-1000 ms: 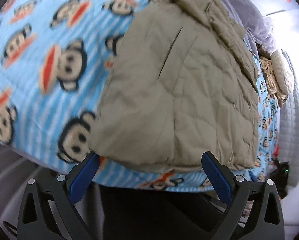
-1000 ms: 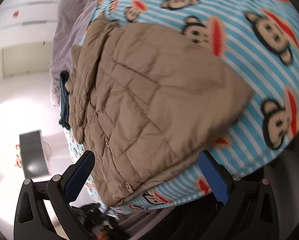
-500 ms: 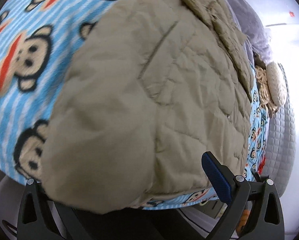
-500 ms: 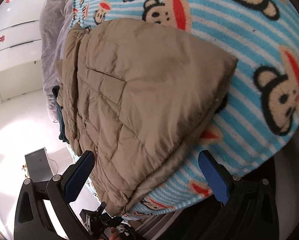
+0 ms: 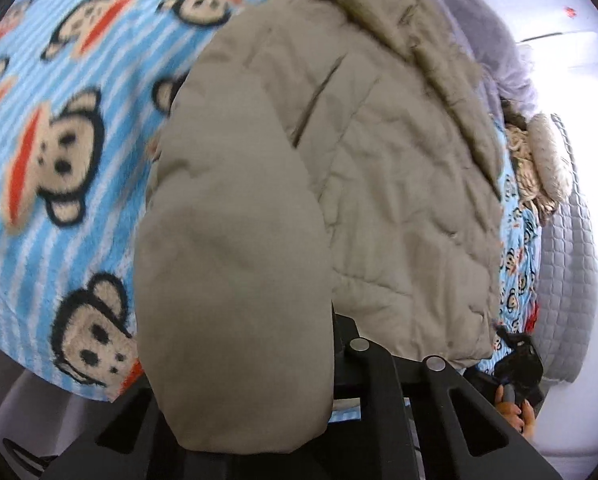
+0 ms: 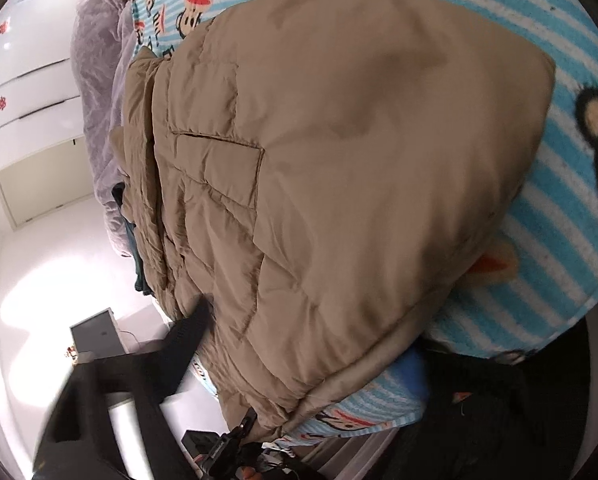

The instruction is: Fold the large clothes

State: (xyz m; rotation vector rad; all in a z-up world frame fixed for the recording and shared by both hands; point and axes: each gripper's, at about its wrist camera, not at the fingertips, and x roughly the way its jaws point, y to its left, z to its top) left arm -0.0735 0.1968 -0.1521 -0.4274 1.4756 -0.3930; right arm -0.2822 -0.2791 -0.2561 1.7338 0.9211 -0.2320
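Observation:
A large tan quilted jacket [image 5: 379, 168] lies on a blue striped monkey-print blanket [image 5: 59, 160] over a bed. In the left wrist view its near corner [image 5: 235, 320] bulges over my left gripper [image 5: 299, 380] and hides the fingertips; the jaws look closed on the hem. In the right wrist view the jacket [image 6: 339, 180] fills the frame, and its lower hem [image 6: 339, 380] runs between my right gripper's fingers [image 6: 187, 336], which have closed in on it. The right gripper [image 6: 299, 360] is mostly hidden by fabric.
A grey-lilac blanket [image 5: 495, 40] and a knitted item [image 5: 539, 168] lie at the bed's far end. A grey quilted cover [image 5: 571, 264] hangs at the bed side. A white wardrobe [image 6: 31, 80] and a dark box [image 6: 95, 332] stand beyond the bed.
Both grippers moved in onto the jacket's near hem and closed; the fabric now covers the fingers that were open and visible before. The jacket edge has lifted and bulged toward the cameras.

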